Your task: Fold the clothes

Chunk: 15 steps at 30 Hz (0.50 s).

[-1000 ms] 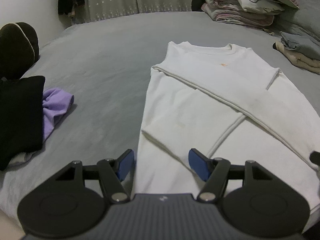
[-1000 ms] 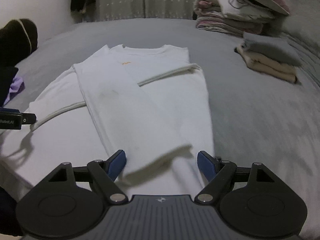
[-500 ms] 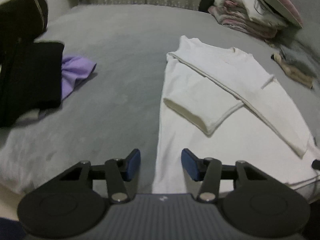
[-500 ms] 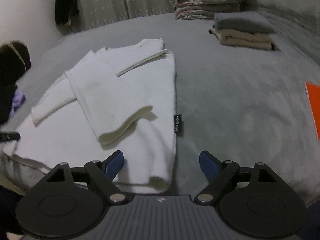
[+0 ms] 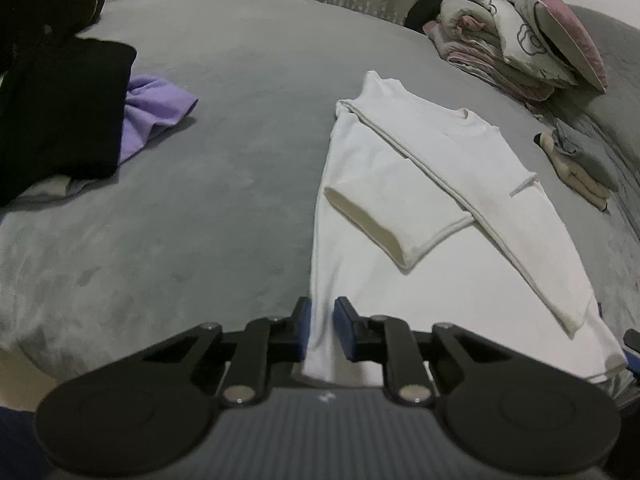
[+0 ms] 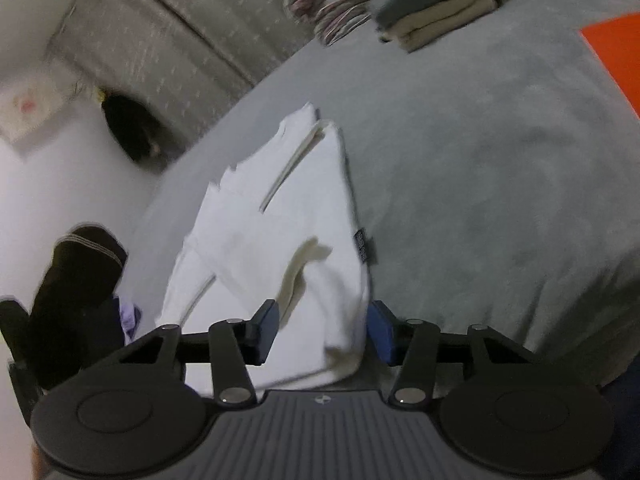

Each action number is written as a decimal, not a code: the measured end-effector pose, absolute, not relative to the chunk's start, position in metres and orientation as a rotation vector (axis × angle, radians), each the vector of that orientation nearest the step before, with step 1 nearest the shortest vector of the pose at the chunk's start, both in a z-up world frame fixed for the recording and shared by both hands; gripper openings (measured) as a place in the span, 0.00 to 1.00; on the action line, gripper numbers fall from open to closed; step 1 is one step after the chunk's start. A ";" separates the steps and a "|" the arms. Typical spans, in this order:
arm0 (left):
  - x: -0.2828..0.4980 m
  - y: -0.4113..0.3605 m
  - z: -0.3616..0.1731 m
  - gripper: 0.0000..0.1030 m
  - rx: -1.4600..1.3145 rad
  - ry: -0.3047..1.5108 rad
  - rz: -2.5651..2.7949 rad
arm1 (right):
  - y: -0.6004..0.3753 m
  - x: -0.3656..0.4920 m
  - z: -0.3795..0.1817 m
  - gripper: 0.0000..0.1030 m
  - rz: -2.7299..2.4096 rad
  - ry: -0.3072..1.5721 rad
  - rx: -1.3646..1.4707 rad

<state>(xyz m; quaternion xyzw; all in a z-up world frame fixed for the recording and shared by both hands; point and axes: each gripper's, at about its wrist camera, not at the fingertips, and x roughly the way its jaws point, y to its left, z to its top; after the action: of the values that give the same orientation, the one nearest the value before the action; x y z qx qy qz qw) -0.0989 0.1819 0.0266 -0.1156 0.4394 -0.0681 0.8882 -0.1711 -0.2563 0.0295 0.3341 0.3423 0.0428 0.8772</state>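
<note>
Left gripper [image 5: 322, 330]: fingers narrow and closing, pinching the hem corner of the white shirt [image 5: 432, 216]. Right gripper [image 6: 322, 330]: fingers half-wide and closing, the shirt's other hem corner between them, pads not pressing. Shirt lies flat on the grey bed [image 5: 224, 160], sleeves folded across. Black garment [image 5: 56, 116] and purple cloth [image 5: 156, 108] at ten o'clock; bedding pile [image 5: 516, 40] and folded stack [image 5: 580, 160] at two. Side label [image 6: 362, 245]: writing unreadable.

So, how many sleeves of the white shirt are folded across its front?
2. One sleeve lies across the middle of the white shirt, cuff toward the left edge. The other sleeve crosses over it, running down toward the right hem corner.
</note>
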 end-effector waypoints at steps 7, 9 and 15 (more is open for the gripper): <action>-0.096 0.185 0.024 0.16 -0.293 0.922 -0.154 | -0.279 -0.166 0.016 0.50 0.084 0.689 0.911; -0.095 0.188 0.024 0.16 -0.320 0.924 -0.158 | -0.280 -0.163 0.016 0.50 0.064 0.681 0.913; -0.094 0.181 0.022 0.17 -0.304 0.921 -0.150 | -0.272 -0.141 0.012 0.33 0.007 0.711 0.808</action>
<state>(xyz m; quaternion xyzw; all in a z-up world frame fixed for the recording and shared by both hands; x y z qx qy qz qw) -0.0940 0.1811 0.0217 -0.1458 0.4421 -0.0722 0.8821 -0.1407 -0.2717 0.0124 0.3846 0.3387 0.0035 0.8587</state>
